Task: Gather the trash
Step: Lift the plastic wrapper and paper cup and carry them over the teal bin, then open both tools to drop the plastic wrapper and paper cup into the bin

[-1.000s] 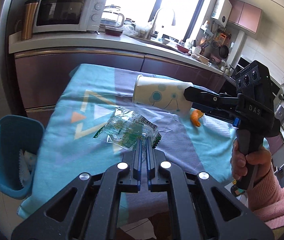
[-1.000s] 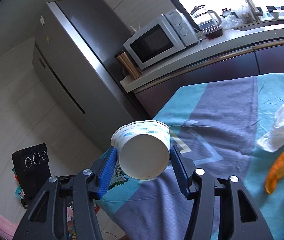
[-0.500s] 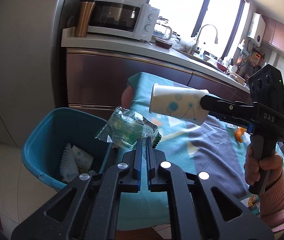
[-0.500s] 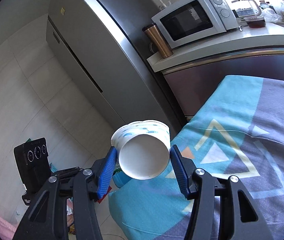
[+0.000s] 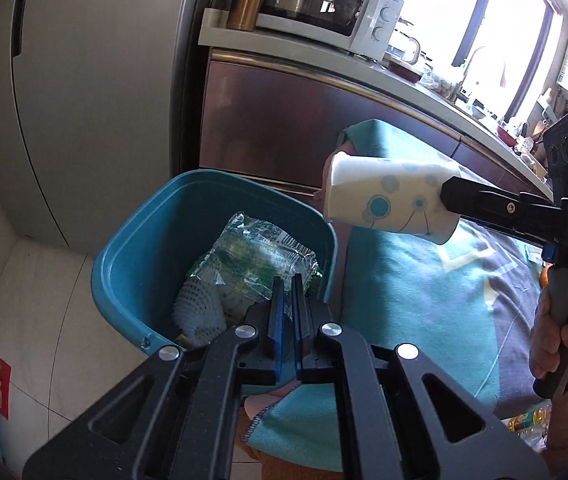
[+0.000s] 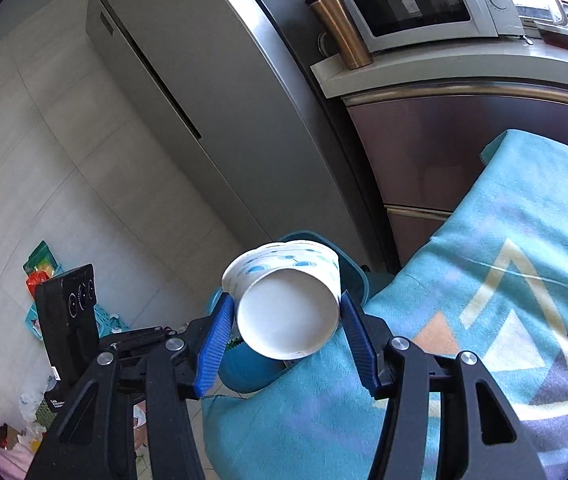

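A: While left gripper [image 5: 287,292] stays clamped on the plastic wrapper [image 5: 256,256], where's it now?
B: Over the blue bin [image 5: 156,232]; half a second ago it was just short of the rim.
A: Right gripper [image 6: 284,312]?
B: Still squeezing the paper cup [image 6: 287,316], now nearer the bin, off the tablecloth [image 6: 483,280] edge.

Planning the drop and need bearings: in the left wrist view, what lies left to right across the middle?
Fridge → bin → wrapper → cup → right gripper → hand.
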The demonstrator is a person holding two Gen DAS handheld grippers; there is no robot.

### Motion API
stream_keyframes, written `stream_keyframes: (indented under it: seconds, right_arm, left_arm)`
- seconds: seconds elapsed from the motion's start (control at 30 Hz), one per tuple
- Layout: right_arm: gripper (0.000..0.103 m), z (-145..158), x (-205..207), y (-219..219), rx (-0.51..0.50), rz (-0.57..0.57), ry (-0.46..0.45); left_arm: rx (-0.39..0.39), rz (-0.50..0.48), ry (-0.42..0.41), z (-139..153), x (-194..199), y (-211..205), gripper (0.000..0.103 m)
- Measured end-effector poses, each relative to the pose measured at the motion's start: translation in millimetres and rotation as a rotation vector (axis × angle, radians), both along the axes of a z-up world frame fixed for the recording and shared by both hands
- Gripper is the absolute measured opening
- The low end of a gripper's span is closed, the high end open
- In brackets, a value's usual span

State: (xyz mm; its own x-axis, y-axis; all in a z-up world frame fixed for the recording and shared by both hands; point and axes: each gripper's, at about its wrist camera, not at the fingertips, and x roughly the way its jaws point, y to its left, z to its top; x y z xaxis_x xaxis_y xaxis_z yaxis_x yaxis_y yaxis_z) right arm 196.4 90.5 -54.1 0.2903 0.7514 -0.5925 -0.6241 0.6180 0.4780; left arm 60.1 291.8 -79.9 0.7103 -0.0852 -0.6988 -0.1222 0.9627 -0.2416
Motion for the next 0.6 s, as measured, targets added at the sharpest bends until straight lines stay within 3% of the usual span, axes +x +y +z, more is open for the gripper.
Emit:
stream_keyframes:
  seconds: [0.6]
  right_arm:
    - [0.055,-34,15,56,-0.131,0.047,0.072]
  left_arm:
    - [0.007,0.065,0.085,-35,29,22,0.005]
